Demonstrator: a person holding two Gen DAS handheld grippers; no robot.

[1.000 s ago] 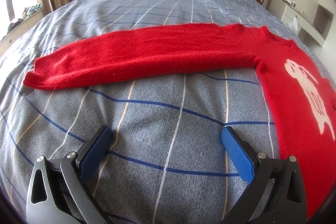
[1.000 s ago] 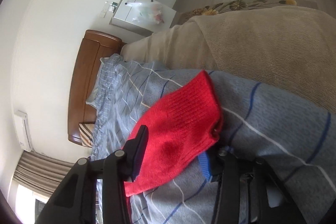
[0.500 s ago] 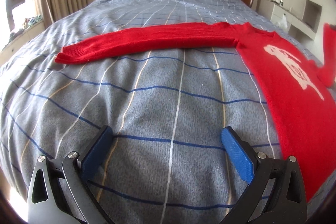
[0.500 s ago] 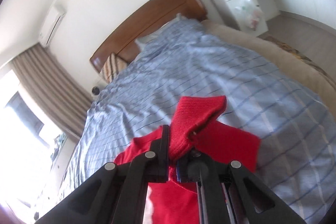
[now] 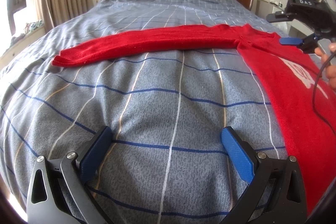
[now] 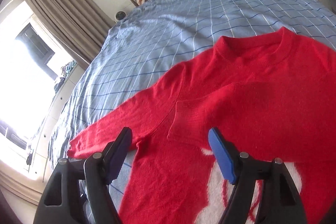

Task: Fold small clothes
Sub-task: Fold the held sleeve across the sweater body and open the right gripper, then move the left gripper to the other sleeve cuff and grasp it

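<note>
We have just dropped the right sleeve across the sweater, right gripper now wide and empty, so the left sleeve is next for our wide left gripper.

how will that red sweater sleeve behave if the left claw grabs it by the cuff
Probably floppy: the knit sleeve lies limp on the quilt, so it should drape from the left claw. It looks fuzzy, so likely grippy. It may drag the shoulder along.

**Bright daylight, blown-out window, heavy fisheye**

Daylight from window at left, blown to white in right wrist view. Soft shadows on bedspread. Both views bend hard at edges w/ dark vignette corners. Focus mostly sharp; edges slightly soft.
</note>
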